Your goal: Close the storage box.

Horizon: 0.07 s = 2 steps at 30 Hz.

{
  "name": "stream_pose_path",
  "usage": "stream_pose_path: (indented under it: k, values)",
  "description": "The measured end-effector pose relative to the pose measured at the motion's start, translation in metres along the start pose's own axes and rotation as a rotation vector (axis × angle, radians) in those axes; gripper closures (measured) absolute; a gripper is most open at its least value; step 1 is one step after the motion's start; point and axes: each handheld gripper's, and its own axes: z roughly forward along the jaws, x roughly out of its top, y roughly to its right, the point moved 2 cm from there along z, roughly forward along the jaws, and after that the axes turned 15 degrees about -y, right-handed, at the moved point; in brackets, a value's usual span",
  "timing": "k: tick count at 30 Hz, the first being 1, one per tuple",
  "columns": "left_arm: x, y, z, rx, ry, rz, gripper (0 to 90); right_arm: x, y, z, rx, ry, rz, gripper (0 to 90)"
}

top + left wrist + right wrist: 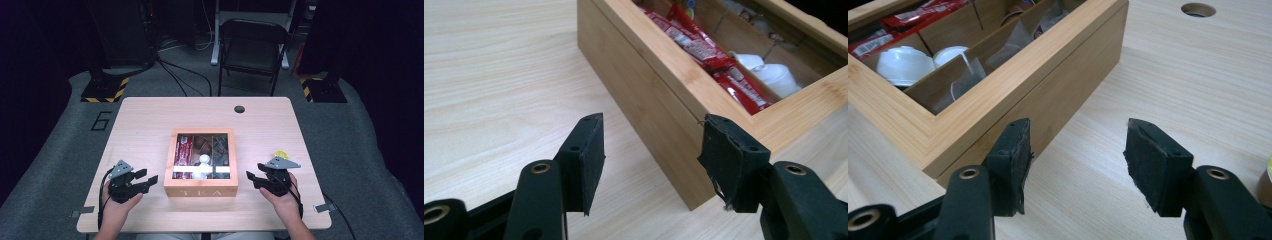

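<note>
A wooden box marked TEA stands in the middle of the table, and its framed clear top lies flat. Through it I see red packets, white cups and tea bags in several compartments. My left gripper rests on the table just left of the box's front corner, open, jaws pointing at the box. In the left gripper view the gripper has nothing between its pads, with the box wall close ahead. My right gripper sits to the right of the box, open and empty, beside the box's side wall.
A small yellow object lies on the table just behind the right gripper. A round cable hole is near the table's far edge. A folding chair stands beyond the table. Bare tabletop surrounds the box.
</note>
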Motion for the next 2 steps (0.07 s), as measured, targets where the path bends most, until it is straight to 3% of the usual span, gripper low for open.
stream_pose_path:
  k: [2]
  values:
    - [0.0017, 0.0034, -0.0003, -0.026, 0.007, 0.017, 41.1, 0.0002, -0.0010, -0.0015, 0.018, 0.022, -0.017, 42.6]
